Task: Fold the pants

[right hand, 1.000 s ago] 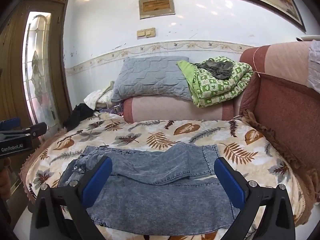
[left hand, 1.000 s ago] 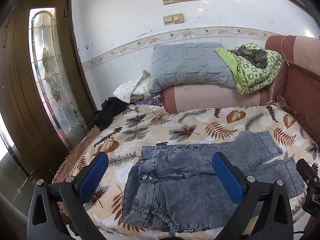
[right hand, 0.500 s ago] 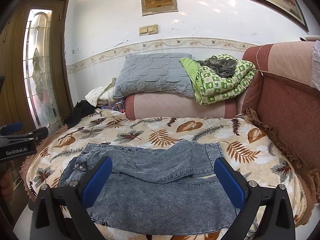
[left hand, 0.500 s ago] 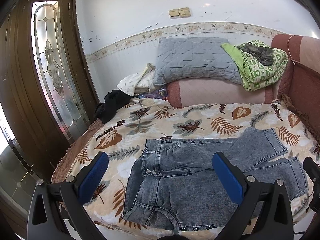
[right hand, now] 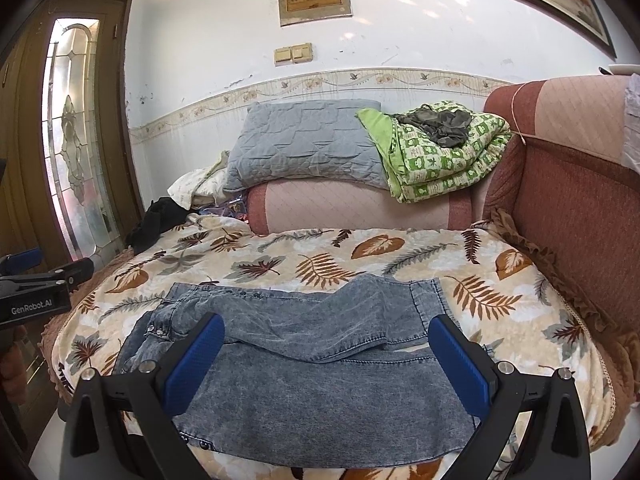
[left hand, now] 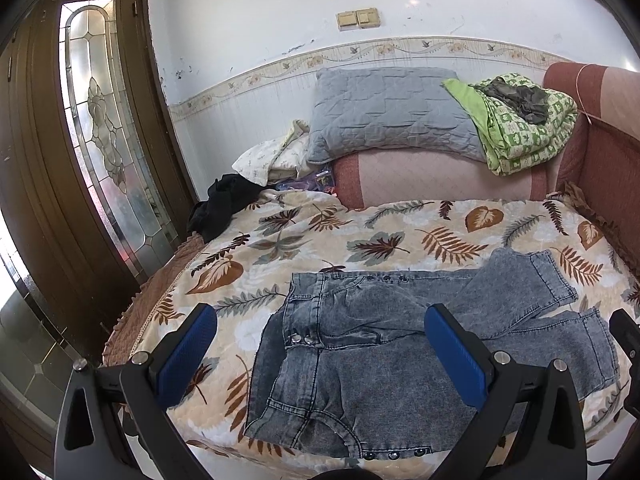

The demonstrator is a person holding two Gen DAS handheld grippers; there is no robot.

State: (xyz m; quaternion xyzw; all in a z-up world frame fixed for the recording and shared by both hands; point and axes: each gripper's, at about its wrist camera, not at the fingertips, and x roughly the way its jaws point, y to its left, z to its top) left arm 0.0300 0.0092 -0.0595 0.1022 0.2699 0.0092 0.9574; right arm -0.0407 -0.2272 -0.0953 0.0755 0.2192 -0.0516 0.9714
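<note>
Grey-blue acid-wash denim pants [left hand: 360,340] lie flat on the leaf-print bedcover [left hand: 320,232], waist to the left, legs to the right, the far leg angled over the near one. They also show in the right wrist view [right hand: 312,360]. My left gripper [left hand: 320,344] is open and empty, held above the waist end. My right gripper [right hand: 326,352] is open and empty, held above the leg end. The left gripper shows at the left edge of the right wrist view [right hand: 36,280].
A grey pillow [left hand: 392,112] and a green patterned quilt [left hand: 520,128] rest on a pink bolster [left hand: 432,176] at the back. Black cloth [left hand: 224,204] lies at the back left. A wooden glass door [left hand: 100,152] is left. A red sofa back [right hand: 576,200] is right.
Both grippers have drawn back and up a little from the bed, so the pants sit lower and farther in view. The pants have not moved. Both grippers stay open.
</note>
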